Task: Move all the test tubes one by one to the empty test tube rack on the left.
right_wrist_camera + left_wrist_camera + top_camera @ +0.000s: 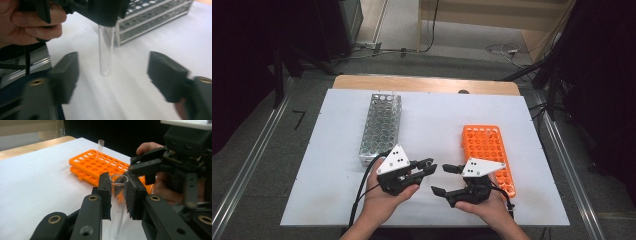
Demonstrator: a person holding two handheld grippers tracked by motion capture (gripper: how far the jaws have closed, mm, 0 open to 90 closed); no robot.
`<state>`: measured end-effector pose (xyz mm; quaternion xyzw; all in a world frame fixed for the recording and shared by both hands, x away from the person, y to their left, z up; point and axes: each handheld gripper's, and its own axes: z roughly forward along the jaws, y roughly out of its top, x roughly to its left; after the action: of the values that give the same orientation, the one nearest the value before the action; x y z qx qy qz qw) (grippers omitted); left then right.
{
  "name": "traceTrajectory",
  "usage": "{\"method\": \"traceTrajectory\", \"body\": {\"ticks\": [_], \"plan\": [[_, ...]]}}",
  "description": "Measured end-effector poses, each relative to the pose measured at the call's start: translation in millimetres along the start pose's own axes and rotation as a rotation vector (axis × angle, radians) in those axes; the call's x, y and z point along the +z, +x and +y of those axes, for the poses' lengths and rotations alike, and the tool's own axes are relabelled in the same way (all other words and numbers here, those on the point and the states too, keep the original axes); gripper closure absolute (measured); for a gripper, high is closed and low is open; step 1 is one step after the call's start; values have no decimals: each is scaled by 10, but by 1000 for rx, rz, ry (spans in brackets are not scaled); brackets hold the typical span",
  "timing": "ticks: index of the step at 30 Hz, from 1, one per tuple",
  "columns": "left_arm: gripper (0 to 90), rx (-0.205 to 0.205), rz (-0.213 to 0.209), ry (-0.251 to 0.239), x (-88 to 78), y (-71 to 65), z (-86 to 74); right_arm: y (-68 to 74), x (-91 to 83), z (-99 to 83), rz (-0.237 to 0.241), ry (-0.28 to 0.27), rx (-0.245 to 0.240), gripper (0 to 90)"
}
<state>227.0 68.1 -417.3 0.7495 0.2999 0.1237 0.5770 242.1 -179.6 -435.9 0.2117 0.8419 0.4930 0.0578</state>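
My left gripper is shut on a clear glass test tube, its pads clamped just below the tube's open rim. In the right gripper view the same tube hangs down from the left gripper's black jaws, rounded end free above the white sheet. My right gripper faces the left one near the table's front. It stands open, and its fingers are wide apart on either side of the tube without touching it. An orange rack lies to the right, with one tube upright at its far end.
A metal tube rack stands at the left on the white sheet, behind the left hand. The wooden table edge runs along the back. Cables trail from both grippers toward the front edge.
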Motion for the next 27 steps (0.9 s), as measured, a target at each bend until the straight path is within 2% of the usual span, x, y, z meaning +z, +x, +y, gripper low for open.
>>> {"method": "traceTrajectory", "body": {"ticks": [3, 7, 13, 19, 27], "plan": [[759, 2, 17, -6, -36, 64, 38, -41, -90, 9, -4, -24, -9, 82], [759, 4, 47, -23, -81, 156, 103, -116, -213, 16, -13, -59, -1, 66], [759, 2, 105, -38, -161, 348, 216, -276, -376, -6, -65, -71, 10, 63], [759, 3, 161, -36, -189, 550, 290, -470, -556, -50, -114, -86, 41, 64], [759, -30, 216, -65, -189, 838, 389, -743, -742, -192, -178, -87, 96, 63]]}}
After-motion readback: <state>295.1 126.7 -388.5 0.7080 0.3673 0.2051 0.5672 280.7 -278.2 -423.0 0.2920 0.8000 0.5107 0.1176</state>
